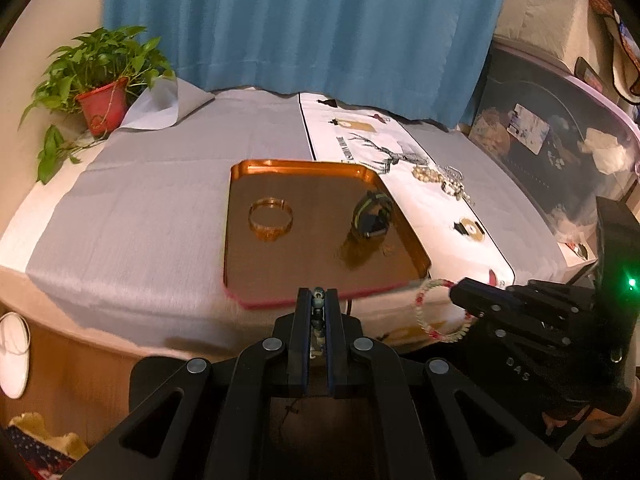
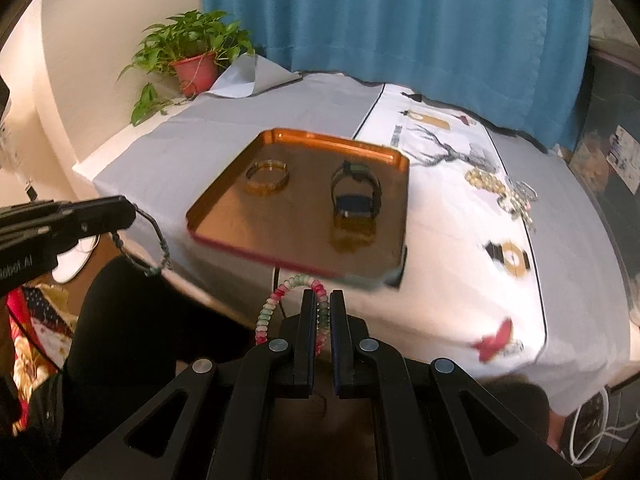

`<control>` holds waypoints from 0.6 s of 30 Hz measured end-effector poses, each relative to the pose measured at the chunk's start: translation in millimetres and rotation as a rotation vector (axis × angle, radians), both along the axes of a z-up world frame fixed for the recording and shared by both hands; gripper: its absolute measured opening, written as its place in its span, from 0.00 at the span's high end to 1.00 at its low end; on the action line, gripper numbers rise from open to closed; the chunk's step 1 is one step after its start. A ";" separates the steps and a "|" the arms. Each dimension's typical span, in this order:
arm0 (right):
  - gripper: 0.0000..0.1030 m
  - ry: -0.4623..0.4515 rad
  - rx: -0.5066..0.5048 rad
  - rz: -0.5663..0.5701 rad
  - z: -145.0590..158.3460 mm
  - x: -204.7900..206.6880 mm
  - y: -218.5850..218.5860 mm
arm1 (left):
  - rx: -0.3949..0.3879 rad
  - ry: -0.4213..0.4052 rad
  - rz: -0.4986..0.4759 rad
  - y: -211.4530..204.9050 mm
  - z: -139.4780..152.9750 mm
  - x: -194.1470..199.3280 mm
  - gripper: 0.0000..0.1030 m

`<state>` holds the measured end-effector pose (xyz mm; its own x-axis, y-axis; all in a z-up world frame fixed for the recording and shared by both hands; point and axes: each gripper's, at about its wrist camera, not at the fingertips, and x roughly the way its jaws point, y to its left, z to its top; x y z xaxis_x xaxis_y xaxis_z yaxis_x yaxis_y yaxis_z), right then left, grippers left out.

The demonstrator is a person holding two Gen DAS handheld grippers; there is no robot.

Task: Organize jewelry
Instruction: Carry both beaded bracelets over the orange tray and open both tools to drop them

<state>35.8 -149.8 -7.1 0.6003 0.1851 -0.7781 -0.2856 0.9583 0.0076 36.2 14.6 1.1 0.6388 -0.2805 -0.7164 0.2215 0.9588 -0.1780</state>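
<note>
Left gripper (image 1: pixel 318 300) pinches a dark beaded bracelet (image 2: pixel 140 240); right gripper (image 2: pixel 320 300) clamps a pink-and-green bead bracelet (image 2: pixel 276 304), both short of the copper tray (image 1: pixel 240 240). Delivery appears underway; next, each needs a bare spot beside the gold bangle (image 1: pixel 271 218) and watch (image 1: pixel 372 216).

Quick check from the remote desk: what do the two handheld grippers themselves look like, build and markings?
Both are matte black linkage frames with round silver pivot pins and two flat parallel fingers faced with dark blue pads. The left gripper bears white lettering on its side; the right gripper bears embossed letters and a green indicator light.
</note>
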 end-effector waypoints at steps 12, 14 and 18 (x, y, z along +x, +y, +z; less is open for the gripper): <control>0.94 0.034 0.005 -0.008 -27.7 86.5 24.1 | -0.027 0.035 -0.013 -0.4 -21.5 81.0 0.96; 0.94 0.040 0.000 -0.015 -34.2 97.9 26.3 | -0.027 0.048 -0.015 -1.1 -28.4 93.2 0.96; 0.92 0.050 -0.001 -0.023 -45.3 114.6 28.9 | -0.013 0.065 -0.021 -5.3 -42.3 112.1 0.95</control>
<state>150.3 -120.9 -52.4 0.5649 0.1712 -0.8072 -0.2632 0.9645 0.0204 148.2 9.3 -41.2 0.5846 -0.3028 -0.7527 0.2294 0.9516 -0.2047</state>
